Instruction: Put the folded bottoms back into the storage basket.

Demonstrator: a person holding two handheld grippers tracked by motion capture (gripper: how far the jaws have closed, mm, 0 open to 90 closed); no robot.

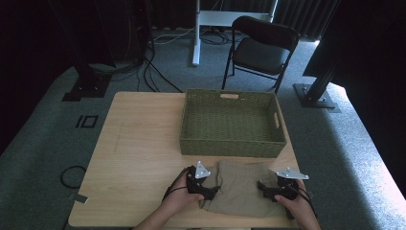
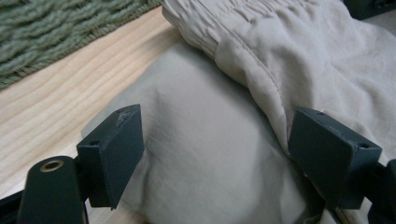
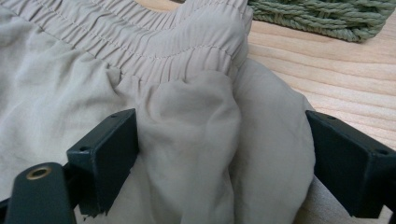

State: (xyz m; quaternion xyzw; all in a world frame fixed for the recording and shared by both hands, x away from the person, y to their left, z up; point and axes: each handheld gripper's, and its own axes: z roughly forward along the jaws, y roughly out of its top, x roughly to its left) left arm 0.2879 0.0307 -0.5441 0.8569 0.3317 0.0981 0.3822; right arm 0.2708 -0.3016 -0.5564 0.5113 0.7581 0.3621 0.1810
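Straddling folded beige shorts (image 1: pixel 242 189) at near counter (image 1: pixel 139 143) edge, just before green basket (image 1: pixel 232 123) — left tongs (image 2: pixel 212 154) and right tongs (image 3: pixel 224 158) both agape, cloth bulging between jaws, unpinched. Grasp step; next likely: clamp both sides, lift level into basket.

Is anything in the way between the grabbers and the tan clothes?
No. Both the left gripper and right gripper are already at the tan garment, cloth lying between their open fingers.

Garment (image 1: pixel 242 189) on table (image 1: pixel 139 143), before basket (image 1: pixel 232 123).
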